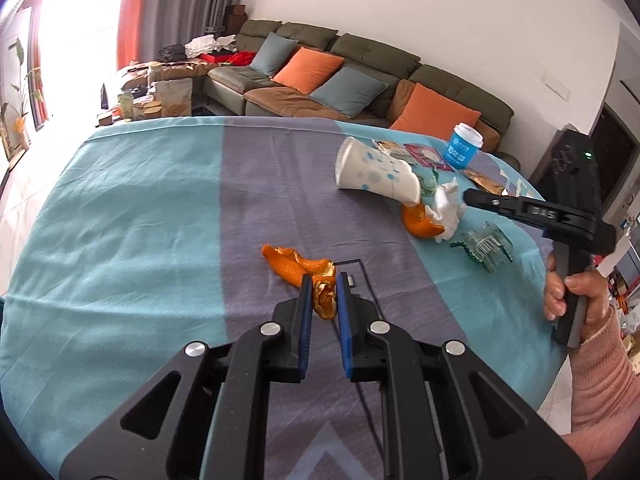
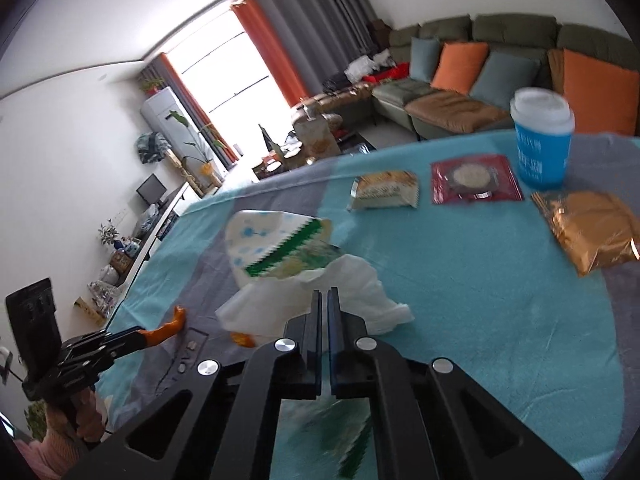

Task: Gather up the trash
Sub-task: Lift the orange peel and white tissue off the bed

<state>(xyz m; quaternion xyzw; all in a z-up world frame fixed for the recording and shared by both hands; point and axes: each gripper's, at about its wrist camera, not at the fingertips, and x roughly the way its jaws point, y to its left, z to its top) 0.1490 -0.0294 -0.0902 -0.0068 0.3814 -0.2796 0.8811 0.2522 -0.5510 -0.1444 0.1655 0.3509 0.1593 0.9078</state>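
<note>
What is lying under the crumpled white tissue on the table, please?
An orange peel piece pokes out beneath the white tissue, beside the tipped paper cup. How far the peel extends under it is hidden.

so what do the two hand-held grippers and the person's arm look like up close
Both are matte black plastic with angular linkage arms and round silver pivot bolts. The left hand-held gripper has flat fingers faced with blue pads. The right hand-held gripper carries white "DAS" lettering on its side, a straight black handle and a small green light on its rear block. The person's sleeve is pink ribbed knit.
</note>
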